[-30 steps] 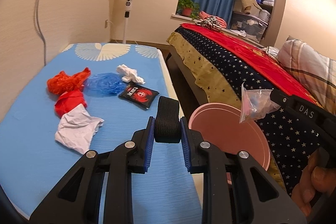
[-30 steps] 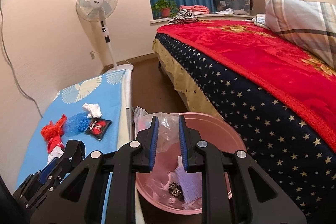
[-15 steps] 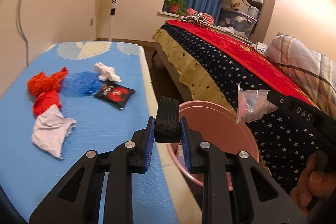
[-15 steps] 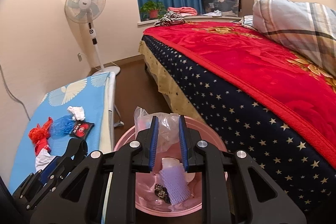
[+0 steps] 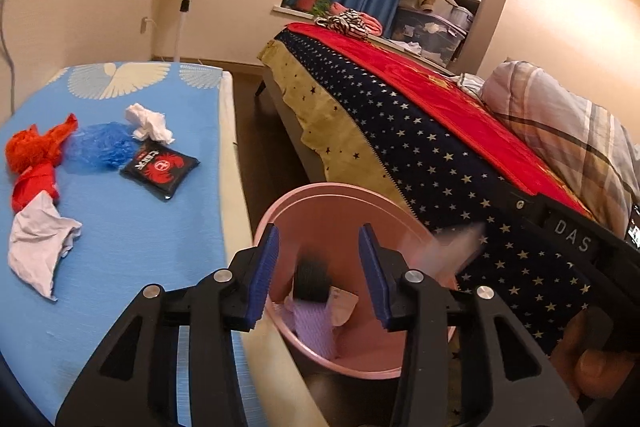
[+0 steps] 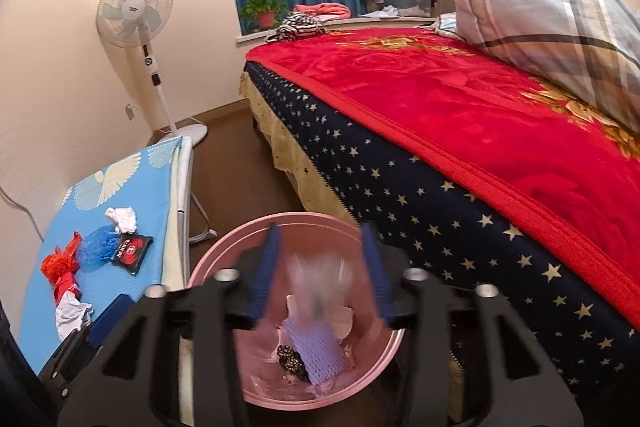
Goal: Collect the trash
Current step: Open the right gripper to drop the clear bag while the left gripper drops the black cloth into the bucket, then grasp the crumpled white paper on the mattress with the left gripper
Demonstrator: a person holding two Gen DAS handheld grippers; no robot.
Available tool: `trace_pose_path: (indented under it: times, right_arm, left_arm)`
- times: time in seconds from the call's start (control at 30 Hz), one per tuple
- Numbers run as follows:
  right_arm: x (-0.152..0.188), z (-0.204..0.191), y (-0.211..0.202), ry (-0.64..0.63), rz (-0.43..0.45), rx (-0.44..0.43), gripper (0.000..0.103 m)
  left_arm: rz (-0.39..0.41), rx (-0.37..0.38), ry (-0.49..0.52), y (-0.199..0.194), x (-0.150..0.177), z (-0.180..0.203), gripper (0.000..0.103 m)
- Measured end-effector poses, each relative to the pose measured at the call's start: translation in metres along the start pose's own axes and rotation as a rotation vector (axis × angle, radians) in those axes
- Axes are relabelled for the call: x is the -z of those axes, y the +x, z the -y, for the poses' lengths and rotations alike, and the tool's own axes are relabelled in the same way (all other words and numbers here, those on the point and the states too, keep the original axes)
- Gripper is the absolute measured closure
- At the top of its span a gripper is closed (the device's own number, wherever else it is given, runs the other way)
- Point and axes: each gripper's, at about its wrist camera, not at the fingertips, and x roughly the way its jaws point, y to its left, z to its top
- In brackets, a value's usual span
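Blue mat (image 5: 120, 227) beside pink bin (image 5: 340, 199): five scraps (crumpled paper (image 5: 40, 247), black packet (image 5: 160, 165) among them) are left uncollected. Left gripper (image 5: 318, 275) and right gripper (image 6: 320, 273) are opening, nothing pinched; black band (image 5: 312, 277) and clear bag (image 6: 320, 285) are falling binward.

Blurred black band (image 5: 311, 277) above pink bin (image 5: 340, 199)

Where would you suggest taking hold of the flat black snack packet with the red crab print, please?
Probably its raised right-hand corner: the black snack packet with the red crab print lies flat on the blue mat, so come from above at the bin-side edge, clear of the blue plastic.
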Motion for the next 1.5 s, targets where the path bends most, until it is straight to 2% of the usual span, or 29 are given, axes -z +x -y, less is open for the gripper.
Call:
trace_pose_path:
  times: [0.5, 0.87, 0.93, 1.0, 1.07, 1.17, 1.4, 1.5]
  right_arm:
    - [0.005, -0.022, -0.005, -0.031, 0.009, -0.068, 0.055]
    - [0.010, -0.042, -0.009, -0.055, 0.010, -0.133, 0.055]
    - [0.011, -0.044, -0.009, -0.052, 0.007, -0.140, 0.055]
    - [0.012, -0.048, -0.008, -0.053, 0.003, -0.151, 0.055]
    - [0.013, -0.051, -0.007, -0.058, 0.000, -0.162, 0.055]
    - [0.014, -0.057, -0.005, -0.069, -0.005, -0.179, 0.055]
    - [0.018, -0.067, 0.001, -0.081, -0.020, -0.212, 0.050]
    - [0.018, -0.069, 0.003, -0.083, -0.024, -0.214, 0.050]
  left_arm:
    - [0.039, -0.154, -0.058, -0.030, -0.003, -0.052, 0.062]
    - [0.051, -0.346, -0.132, -0.055, -0.004, -0.119, 0.062]
    - [0.041, -0.402, -0.156, -0.057, -0.004, -0.135, 0.058]
    - [0.037, -0.443, -0.176, -0.060, -0.003, -0.146, 0.051]
    - [0.026, -0.490, -0.197, -0.061, -0.002, -0.159, 0.039]
    - [-0.004, -0.544, -0.226, -0.060, 0.000, -0.175, 0.030]
    - [-0.118, -0.530, -0.298, -0.042, 0.011, -0.200, 0.028]
    - [-0.131, -0.504, -0.306, -0.038, 0.015, -0.198, 0.028]
